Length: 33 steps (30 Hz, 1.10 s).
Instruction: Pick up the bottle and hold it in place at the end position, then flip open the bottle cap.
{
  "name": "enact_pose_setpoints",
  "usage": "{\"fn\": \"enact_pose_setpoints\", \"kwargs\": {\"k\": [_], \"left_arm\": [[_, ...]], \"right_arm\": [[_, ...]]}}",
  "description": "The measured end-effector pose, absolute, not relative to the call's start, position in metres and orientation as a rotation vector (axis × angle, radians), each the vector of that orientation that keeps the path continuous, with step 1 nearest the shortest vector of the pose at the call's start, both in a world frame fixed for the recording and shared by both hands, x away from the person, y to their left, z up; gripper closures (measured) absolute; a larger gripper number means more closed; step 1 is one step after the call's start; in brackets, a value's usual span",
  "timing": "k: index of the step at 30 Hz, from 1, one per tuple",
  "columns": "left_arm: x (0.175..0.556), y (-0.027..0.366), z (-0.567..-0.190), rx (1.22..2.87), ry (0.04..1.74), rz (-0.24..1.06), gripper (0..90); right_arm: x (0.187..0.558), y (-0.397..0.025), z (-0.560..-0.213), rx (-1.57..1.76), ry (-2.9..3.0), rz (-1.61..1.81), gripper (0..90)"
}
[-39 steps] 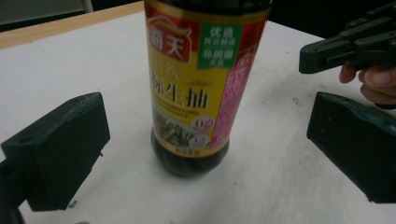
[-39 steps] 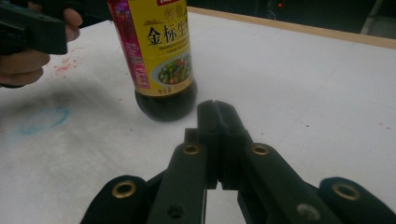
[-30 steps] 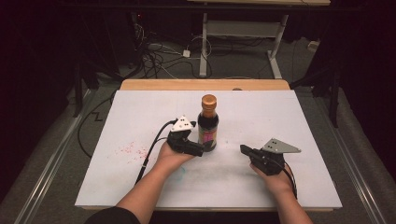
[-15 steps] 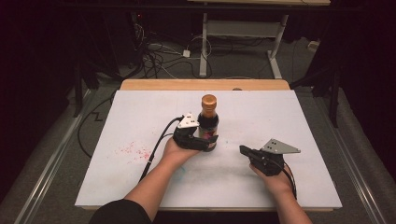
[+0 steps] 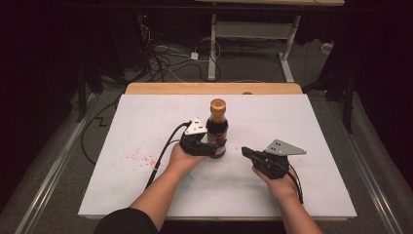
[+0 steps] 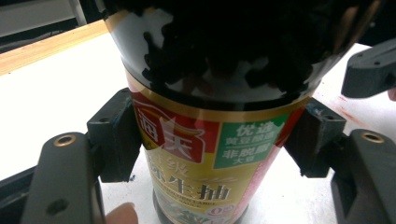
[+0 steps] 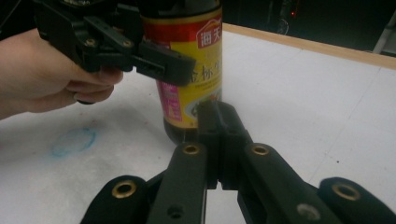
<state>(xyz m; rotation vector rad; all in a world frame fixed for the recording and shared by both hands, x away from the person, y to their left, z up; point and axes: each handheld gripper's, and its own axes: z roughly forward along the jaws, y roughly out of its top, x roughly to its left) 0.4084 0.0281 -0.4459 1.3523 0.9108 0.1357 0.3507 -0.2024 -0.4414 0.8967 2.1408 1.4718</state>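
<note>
From above, a dark sauce bottle (image 5: 217, 127) with a golden cap is standing upright near the middle of the white table (image 5: 316, 122). The left gripper (image 5: 210, 149) is reaching in from the bottle's left side at label height, its jaws sitting around the lower body. The right gripper (image 5: 245, 152) is lying low on the table just right of the bottle, pointing toward it, apart from it.

In the left gripper view, the bottle (image 6: 212, 140) is standing between the two black jaws, each pad lying against a side of the label: the jaws are grasping it.

In the right gripper view, the right gripper (image 7: 218, 116) is showing its jaws pressed together, clenched on nothing, with the bottle (image 7: 190, 70) just beyond the tips and the left gripper (image 7: 161, 63) at its label.
</note>
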Motion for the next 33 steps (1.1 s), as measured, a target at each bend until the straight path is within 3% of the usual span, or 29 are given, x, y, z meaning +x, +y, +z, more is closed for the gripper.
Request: {"fn": "enact_pose_setpoints", "kwargs": {"k": [25,27,33], "left_arm": [[0.407,0.028,-0.450,1.309,0.902,0.143,28.2],[0.407,0.034,-0.452,1.395,0.859,0.158,28.2],[0.406,0.034,-0.452,1.395,0.859,0.163,28.2]], "right_arm": [[0.367,-0.193,-0.392,0.871,2.134,1.520,90.0],[0.368,-0.191,-0.387,0.861,2.140,1.520,90.0],[0.373,-0.183,-0.370,0.849,2.157,1.520,90.0]]}}
